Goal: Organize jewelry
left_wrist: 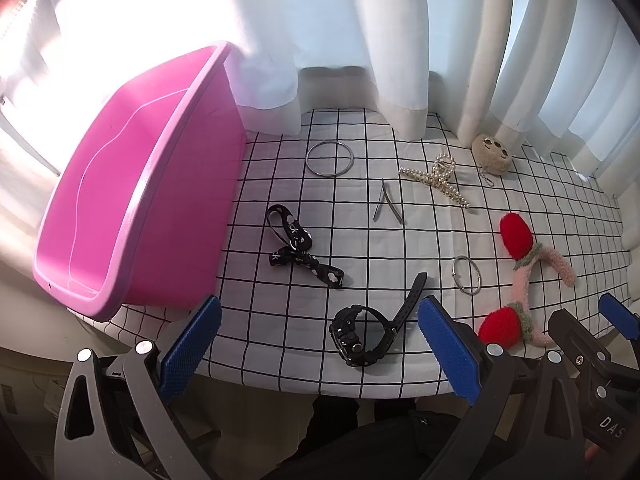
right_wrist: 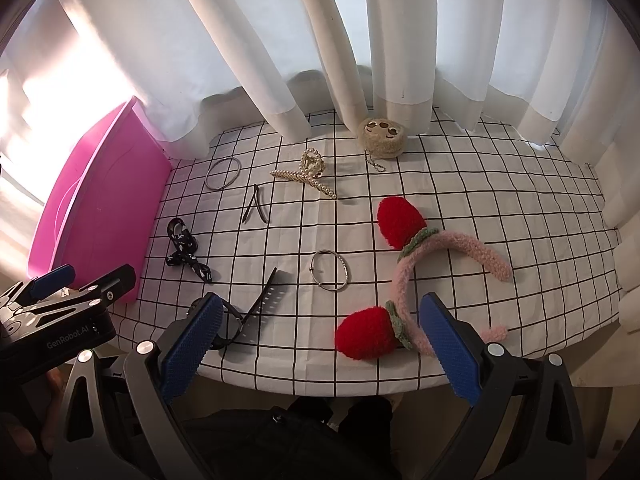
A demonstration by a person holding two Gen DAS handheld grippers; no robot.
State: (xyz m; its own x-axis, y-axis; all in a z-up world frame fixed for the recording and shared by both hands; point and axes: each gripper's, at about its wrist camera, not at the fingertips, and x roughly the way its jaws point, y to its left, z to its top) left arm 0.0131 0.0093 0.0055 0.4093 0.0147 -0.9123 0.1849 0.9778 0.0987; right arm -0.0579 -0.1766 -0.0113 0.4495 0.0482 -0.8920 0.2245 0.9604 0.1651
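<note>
Left wrist view: left gripper [left_wrist: 318,354] wide open, empty.
Right gripper [right_wrist: 318,350]: wide open, empty.
Black watch [left_wrist: 362,334]: near tablecloth [left_wrist: 280,360] edge; stiff, light; grasp strap.
Pink tub [left_wrist: 132,184]: left.

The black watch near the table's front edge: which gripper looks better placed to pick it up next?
Probably the left gripper. It is open, and the black watch lies just ahead between its fingers. The right gripper, also open, faces the strawberry headband instead.
</note>
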